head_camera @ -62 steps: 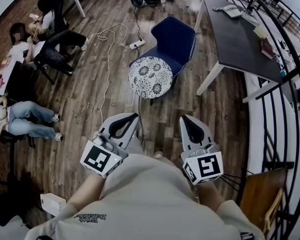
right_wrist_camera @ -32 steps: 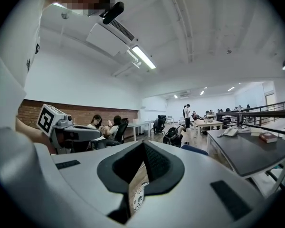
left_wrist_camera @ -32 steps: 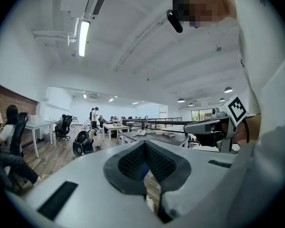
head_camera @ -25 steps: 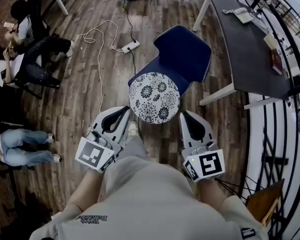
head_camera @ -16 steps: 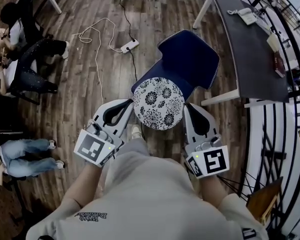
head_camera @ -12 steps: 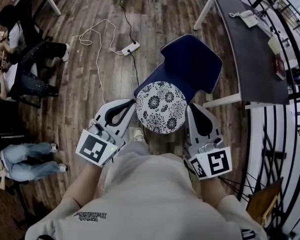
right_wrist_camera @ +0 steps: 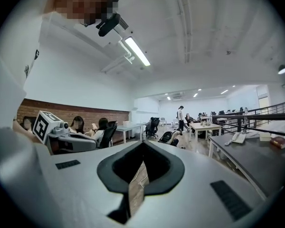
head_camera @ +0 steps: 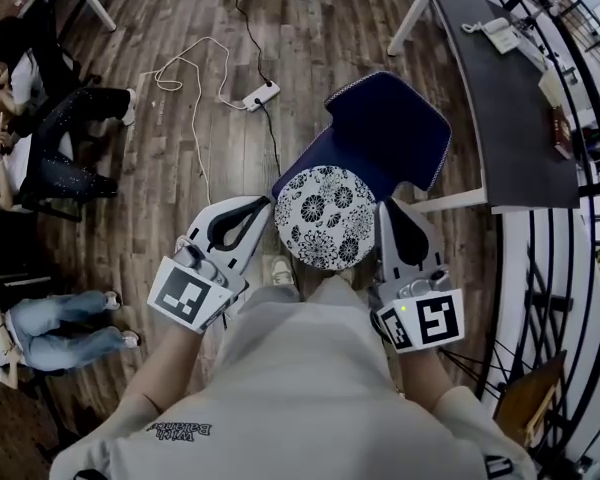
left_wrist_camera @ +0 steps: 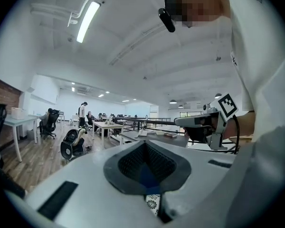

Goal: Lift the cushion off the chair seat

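1. Both my grippers are closed and empty. The left gripper (head_camera: 263, 206) and the right gripper (head_camera: 387, 208) each have their jaws pressed together with nothing between them.
2. The cushion (head_camera: 327, 217), round with a flower pattern, lies on the seat of the blue chair (head_camera: 395, 128). Seen from my head, it sits between my two grippers, with one just beside each edge.
3. I cannot tell whether either gripper touches it. Both point out across the room. In the left gripper view only a sliver of the pattern shows below the jaws.
4. I judge that none of the lift is done yet: the cushion rests flat on the seat, ungripped.
5. What is left is to open the jaws, bring them onto the cushion's rim, close on it and raise it clear of the seat.
6. The chair stands on the wooden floor (head_camera: 180, 168) near the dark worktop (head_camera: 500, 98).
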### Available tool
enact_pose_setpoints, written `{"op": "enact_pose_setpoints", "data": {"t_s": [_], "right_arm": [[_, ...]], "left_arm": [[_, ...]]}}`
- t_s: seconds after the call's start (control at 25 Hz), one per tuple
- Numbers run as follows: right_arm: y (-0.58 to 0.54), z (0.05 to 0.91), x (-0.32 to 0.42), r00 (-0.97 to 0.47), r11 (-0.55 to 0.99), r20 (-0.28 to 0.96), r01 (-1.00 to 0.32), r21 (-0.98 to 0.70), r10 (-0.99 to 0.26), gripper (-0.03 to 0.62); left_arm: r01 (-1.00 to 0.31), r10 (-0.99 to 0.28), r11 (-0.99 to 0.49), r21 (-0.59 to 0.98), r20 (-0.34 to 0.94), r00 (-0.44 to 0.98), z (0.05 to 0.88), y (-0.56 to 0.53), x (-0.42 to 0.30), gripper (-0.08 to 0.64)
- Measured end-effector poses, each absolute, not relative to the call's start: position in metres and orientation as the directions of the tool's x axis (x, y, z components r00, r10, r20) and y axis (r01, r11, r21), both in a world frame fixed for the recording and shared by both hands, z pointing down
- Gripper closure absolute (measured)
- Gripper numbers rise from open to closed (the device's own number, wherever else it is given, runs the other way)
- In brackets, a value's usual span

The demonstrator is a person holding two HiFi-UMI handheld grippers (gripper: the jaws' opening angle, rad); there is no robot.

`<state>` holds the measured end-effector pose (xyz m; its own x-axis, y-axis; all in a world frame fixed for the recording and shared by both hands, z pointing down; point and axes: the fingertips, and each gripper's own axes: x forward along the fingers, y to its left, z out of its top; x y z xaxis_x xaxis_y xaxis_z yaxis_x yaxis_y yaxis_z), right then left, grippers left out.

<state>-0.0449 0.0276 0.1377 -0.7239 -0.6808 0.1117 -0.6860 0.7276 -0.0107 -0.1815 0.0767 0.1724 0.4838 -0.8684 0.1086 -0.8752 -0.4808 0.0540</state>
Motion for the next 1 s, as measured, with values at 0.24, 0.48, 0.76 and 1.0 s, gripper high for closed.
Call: {"op": "enact_pose_setpoints", "data": {"t_s": [0.24,0.48,0.76,1.0], "right_arm": [[0.016,0.135,-0.035,-0.734,0.74,0.121,-0.673,-0.001,-0.668,0.589],[0.005,0.144,-0.014,-0.751,0.751,0.137,-0.658,-0.061,-0.646,0.589],[-0.01,0.162,0.018,-0.733,0.735,0.173,-0.674,-0.065,-0.657,0.589],[-0.028,0.185,0.033,-0.726,0.725,0.207,-0.682,-0.092,-0.656,0.588]], "left_arm": [[-0.877,-0.873,-0.474,0.078,0.086,0.48,0.162,0.064,-0.164,0.555],[-0.873,-0.868,-0.477,0.101,0.103,0.486,0.165,0.054,-0.134,0.555],[-0.877,-0.864,-0.47,0.098,0.151,0.48,0.179,0.044,-0.111,0.555],[-0.892,-0.857,-0.436,0.115,0.248,0.451,0.209,0.026,-0.107,0.554]]}}
